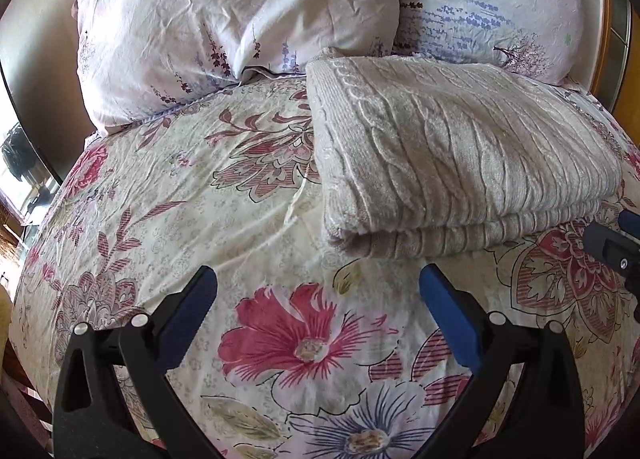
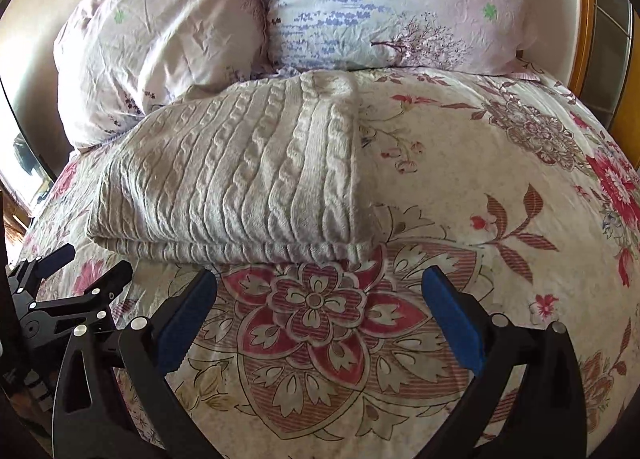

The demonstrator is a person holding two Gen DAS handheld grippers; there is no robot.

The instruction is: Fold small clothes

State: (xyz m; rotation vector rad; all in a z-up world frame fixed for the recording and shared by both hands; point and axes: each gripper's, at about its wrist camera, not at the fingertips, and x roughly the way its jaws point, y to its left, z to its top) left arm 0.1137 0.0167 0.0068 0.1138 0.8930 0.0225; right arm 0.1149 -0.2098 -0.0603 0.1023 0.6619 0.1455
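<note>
- The beige cable-knit sweater [image 1: 460, 155] lies folded in a thick stack on the floral bedspread [image 1: 200, 195], its far edge close to the two pillows [image 1: 224, 19]; it looks nearly finished
- The left gripper [image 1: 318, 299] hangs just short of the near fold with jaws wide and empty; the right gripper [image 2: 319, 299] does the same at the right-hand end
- A pinch of only the top layer would peel the stack open
- The soft bed gives underfoot, so a low finger may snag the bedspread too
- The plush knit may slide unevenly and skew the edges
- Whether a sleeve is tucked loosely at the far side cannot be told from here
</note>
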